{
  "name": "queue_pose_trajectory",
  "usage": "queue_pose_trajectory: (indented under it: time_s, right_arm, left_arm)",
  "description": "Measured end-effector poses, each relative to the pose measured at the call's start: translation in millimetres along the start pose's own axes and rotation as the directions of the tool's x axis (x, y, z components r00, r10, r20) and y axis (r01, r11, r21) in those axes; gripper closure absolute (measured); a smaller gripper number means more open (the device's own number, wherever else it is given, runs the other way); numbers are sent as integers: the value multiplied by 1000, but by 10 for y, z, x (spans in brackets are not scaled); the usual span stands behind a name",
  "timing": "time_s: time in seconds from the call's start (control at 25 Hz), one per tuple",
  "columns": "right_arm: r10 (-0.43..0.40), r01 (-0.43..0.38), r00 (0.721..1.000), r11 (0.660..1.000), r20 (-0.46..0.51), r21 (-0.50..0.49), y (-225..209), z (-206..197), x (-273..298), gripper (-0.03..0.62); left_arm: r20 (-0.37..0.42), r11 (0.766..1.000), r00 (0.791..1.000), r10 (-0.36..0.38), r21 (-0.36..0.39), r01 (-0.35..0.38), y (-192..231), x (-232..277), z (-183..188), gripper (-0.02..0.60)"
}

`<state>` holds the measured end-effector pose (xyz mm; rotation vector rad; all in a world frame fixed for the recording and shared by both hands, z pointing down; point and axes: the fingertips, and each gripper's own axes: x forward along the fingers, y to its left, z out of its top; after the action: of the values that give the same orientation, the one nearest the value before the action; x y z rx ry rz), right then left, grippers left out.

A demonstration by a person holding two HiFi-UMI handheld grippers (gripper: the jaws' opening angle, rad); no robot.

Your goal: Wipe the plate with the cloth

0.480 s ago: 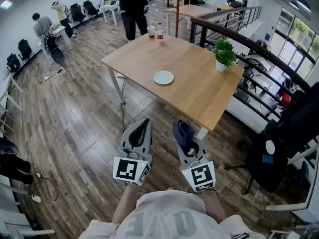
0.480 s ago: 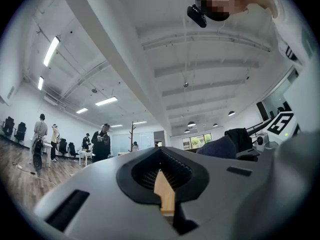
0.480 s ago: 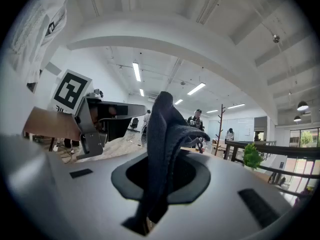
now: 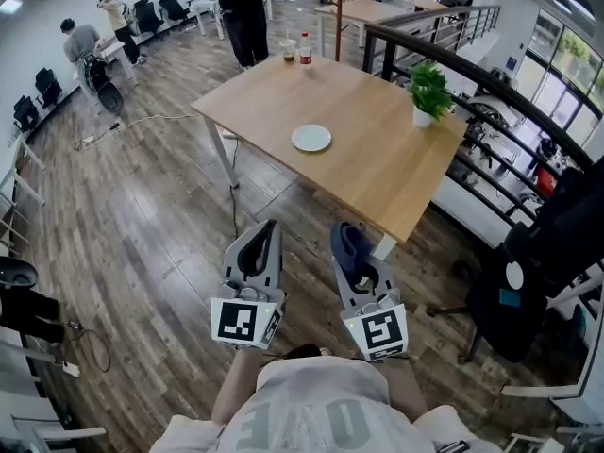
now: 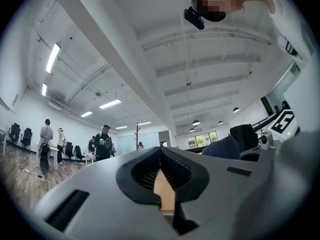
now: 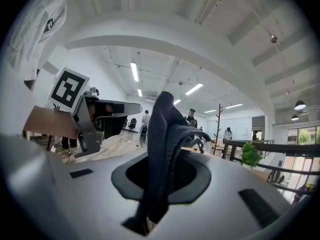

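Observation:
A small white plate (image 4: pixel 311 138) lies near the middle of the wooden table (image 4: pixel 377 173), well ahead of both grippers. My right gripper (image 4: pixel 347 237) is shut on a dark blue cloth (image 4: pixel 351 248), which bunches up between its jaws; in the right gripper view the cloth (image 6: pixel 165 149) stands up from the jaws and hides most of what lies ahead. My left gripper (image 4: pixel 267 229) is shut with nothing in it, its jaws meeting in the left gripper view (image 5: pixel 160 156). Both grippers hang over the wood floor, short of the table's near edge.
A potted green plant (image 4: pixel 429 92) stands at the table's right edge, and a cup (image 4: pixel 288 51) and a bottle (image 4: pixel 305 50) at its far corner. A person (image 4: pixel 245 12) stands behind the table. A black railing (image 4: pixel 491 102) runs along the right, with an office chair (image 4: pixel 538 262) near it.
The table and plate sit slightly higher and further right in the head view; both grippers keep their places and grip.

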<state>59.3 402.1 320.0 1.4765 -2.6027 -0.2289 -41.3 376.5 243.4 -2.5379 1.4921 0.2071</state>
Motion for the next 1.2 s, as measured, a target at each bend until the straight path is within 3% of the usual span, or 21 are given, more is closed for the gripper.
queue_pose_trajectory:
  time_s: [0.2, 0.48, 0.68, 0.88, 1.08, 1.2]
  right_arm:
    - [-12, 14, 1000, 994, -12, 108, -76, -93, 87, 539]
    - [13, -4, 997, 992, -73, 123, -202, -337, 470, 539]
    - [9, 6, 994, 992, -112, 130, -473, -498, 949, 539]
    - [-22, 30, 992, 998, -122, 62, -892, -411, 1662, 539]
    - [-90, 100, 991, 990, -95, 100, -1453, -232, 2523, 539]
    - [-115, 122, 990, 988, -83, 94, -1693, -158, 2969, 539]
  left_arm:
    - [-10, 1000, 1000, 1, -16, -1, 82, 3, -75, 575]
    - [-55, 998, 998, 10, -65, -13, 389, 338, -394, 575]
    - [-65, 994, 998, -9, -112, 2, 685, 948, -704, 575]
    - [-50, 991, 998, -31, -135, 24, 1138, 1717, -884, 575]
    - [-31, 986, 996, -81, -146, 75, 1639, 2544, -816, 575]
    - [-18, 988, 993, -117, -101, 115, 1868, 2962, -769, 575]
